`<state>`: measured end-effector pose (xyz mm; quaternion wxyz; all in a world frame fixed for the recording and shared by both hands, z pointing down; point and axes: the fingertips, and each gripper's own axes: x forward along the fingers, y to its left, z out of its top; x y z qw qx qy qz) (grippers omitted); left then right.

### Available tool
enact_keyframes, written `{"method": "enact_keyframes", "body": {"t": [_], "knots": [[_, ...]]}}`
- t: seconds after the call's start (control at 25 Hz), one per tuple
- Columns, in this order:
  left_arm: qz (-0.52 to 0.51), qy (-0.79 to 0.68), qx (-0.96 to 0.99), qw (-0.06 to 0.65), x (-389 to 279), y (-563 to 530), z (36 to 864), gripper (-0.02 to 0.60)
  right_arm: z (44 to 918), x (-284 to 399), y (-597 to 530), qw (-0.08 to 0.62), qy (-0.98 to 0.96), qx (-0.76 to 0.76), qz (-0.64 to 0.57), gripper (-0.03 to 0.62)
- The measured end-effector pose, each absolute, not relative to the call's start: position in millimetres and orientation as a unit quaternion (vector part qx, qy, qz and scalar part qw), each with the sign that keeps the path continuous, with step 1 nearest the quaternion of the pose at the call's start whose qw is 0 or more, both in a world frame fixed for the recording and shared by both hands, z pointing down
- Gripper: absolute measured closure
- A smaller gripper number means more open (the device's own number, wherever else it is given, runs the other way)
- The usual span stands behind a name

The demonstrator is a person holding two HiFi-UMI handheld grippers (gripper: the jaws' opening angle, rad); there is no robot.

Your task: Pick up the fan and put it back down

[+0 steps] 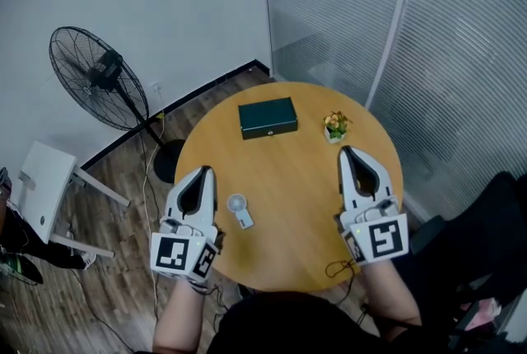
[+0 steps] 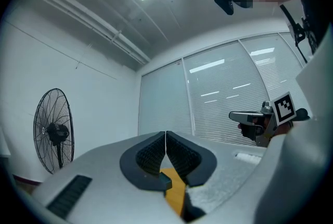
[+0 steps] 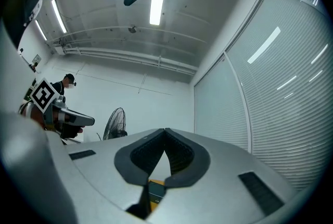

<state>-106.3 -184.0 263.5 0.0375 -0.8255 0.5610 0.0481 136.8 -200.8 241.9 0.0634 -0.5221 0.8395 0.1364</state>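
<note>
the small white fan (image 1: 240, 210) lies flat on the round wooden surface (image 1: 288, 171), just beside the left hand-held gripper (image 1: 201, 173), whose jaws are clenched on nothing. the right hand-held gripper (image 1: 348, 151) is also closed and empty, well apart from the fan. the pick-up looks not yet begun: next the left one would need to spread its jaws and close on the fan's handle.
</note>
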Motion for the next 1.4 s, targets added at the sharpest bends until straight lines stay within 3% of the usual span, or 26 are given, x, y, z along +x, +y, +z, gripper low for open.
{"method": "enact_keyframes", "body": {"t": [1.4], "knots": [[0.031,0.563,-0.825,0.042,-76,-179,265,0.572,251,166,-197,0.08,0.846,-0.515,0.116,0.589]]}}
